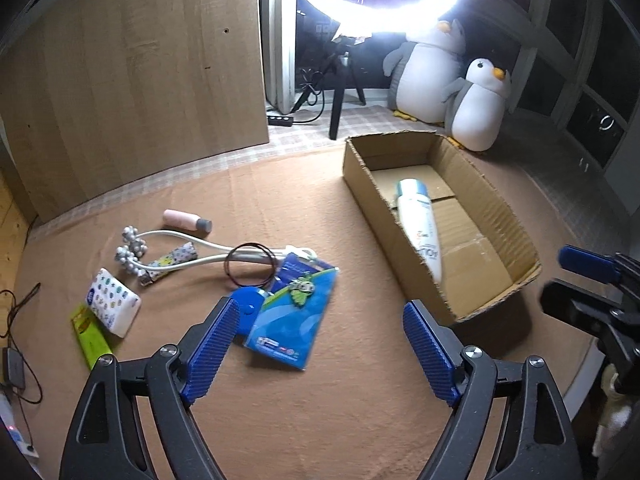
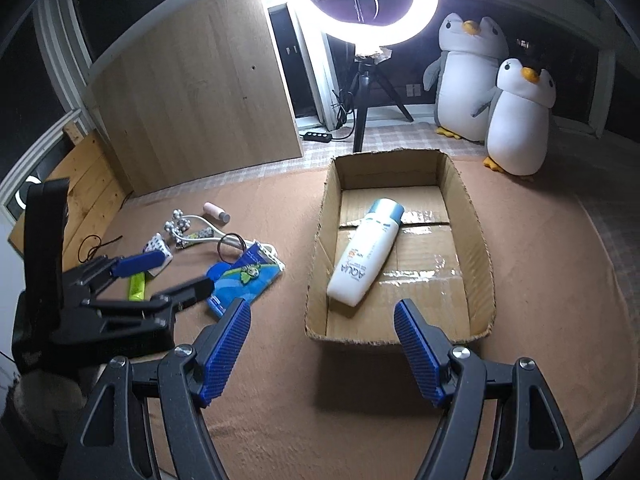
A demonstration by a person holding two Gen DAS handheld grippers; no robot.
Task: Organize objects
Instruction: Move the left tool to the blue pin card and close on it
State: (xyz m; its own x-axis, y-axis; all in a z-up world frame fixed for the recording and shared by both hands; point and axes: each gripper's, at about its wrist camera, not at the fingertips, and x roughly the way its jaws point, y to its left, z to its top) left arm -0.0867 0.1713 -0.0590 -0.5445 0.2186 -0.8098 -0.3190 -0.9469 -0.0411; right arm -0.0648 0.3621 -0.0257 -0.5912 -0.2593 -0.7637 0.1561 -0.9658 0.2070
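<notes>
the left gripper (image 1: 320,344) gapes wide and holds nothing, above the blue card packet (image 1: 290,312) on the tan cloth-covered table (image 1: 320,420); the right gripper (image 2: 322,342) is also open and empty, at the near wall of the brown cardboard box (image 2: 478,248), where the white lotion bottle (image 2: 366,252) lies; the flat packet may slip from the pads, and the thin black hair ring (image 1: 250,264) just beside it, overlapping the white beaded massager (image 1: 192,254), could snag and drag along.

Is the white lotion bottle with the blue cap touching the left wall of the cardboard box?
Apart. In the right wrist view the white lotion bottle lies diagonally on the cardboard box floor, with bare cardboard showing between it and the left wall.
</notes>
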